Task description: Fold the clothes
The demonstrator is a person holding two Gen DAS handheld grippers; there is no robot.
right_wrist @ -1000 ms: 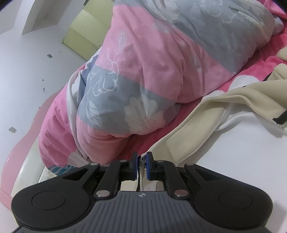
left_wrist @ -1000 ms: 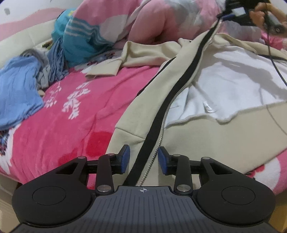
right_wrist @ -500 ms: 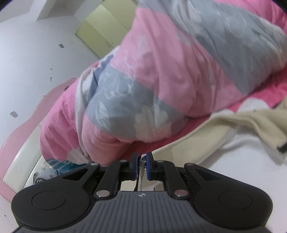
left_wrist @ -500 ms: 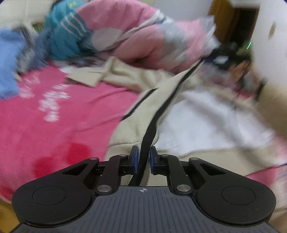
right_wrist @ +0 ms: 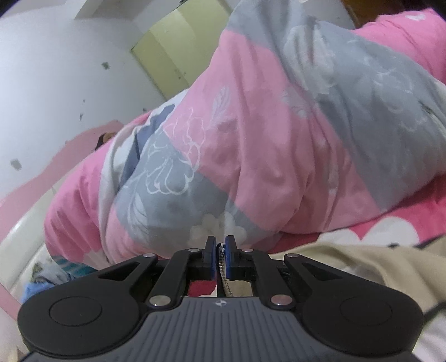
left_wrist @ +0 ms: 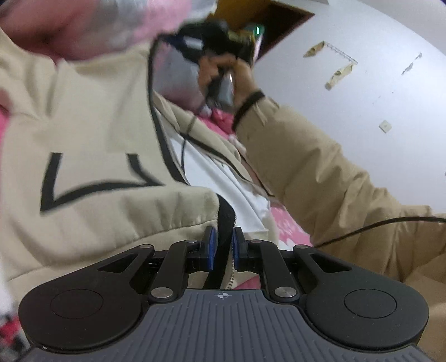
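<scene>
A beige zip jacket (left_wrist: 92, 156) with black trim and a white lining (left_wrist: 223, 178) is lifted over the bed. My left gripper (left_wrist: 222, 252) is shut on its black zipper band at the hem. In the left wrist view the band runs up to my right gripper (left_wrist: 211, 41), held by a person's hand (left_wrist: 223, 72) in a beige sleeve. In the right wrist view, my right gripper (right_wrist: 220, 260) is shut on the zipper edge, with beige jacket cloth (right_wrist: 376, 264) lying to its right.
A rolled pink and grey floral quilt (right_wrist: 264, 139) fills the space ahead of the right gripper, on a pink bedsheet (right_wrist: 390, 222). White wall (left_wrist: 362, 83) and a dark doorway (left_wrist: 264, 16) lie behind. A black cable (left_wrist: 376, 225) crosses the sleeve.
My left gripper closed on the zipper band and swung up and to the right, lifting the jacket's front panel. The right gripper kept its hold and rose slightly.
</scene>
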